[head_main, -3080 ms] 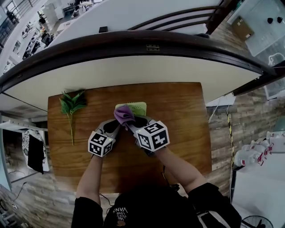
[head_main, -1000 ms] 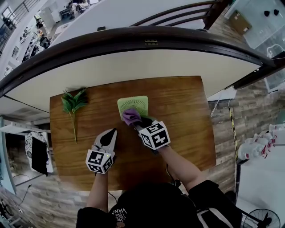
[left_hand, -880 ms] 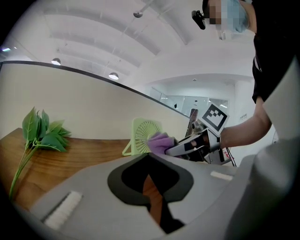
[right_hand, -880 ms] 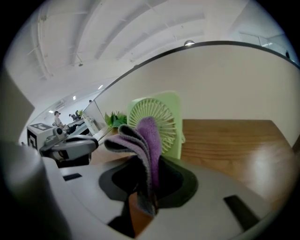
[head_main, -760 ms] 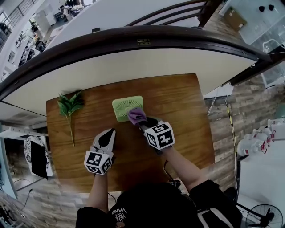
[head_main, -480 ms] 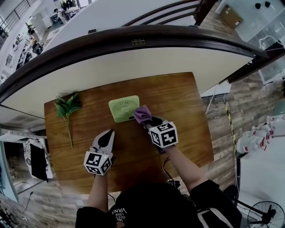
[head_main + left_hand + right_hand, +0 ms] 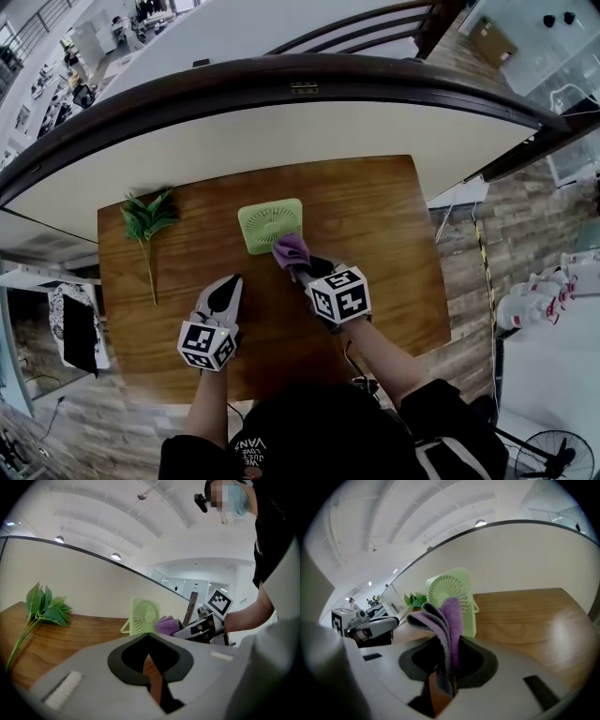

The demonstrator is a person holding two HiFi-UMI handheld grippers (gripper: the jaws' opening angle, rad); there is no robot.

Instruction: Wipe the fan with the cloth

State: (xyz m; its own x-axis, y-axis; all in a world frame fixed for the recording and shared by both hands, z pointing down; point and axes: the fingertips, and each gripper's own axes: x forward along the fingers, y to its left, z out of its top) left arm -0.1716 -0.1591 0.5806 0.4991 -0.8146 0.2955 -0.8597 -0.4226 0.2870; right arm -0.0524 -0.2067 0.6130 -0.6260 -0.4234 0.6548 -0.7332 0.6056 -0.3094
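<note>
Cloth (image 7: 291, 249), pinched in the right gripper (image 7: 300, 266), has moved from the fan's (image 7: 270, 223) right edge to its near-right corner, so wiping appears under way and the next stroke likely crosses the grille; left gripper (image 7: 230, 286) closed, empty.

Green leafy sprig (image 7: 148, 217) near the wooden table's (image 7: 384, 225) far left corner, curved white wall (image 7: 281, 139) behind

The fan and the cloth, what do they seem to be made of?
The fan: probably moulded plastic, pale green and matte; its grille has thin, even ribs. The cloth: soft textile, perhaps microfibre; it is purple with a fuzzy surface and bends in limp folds.
</note>
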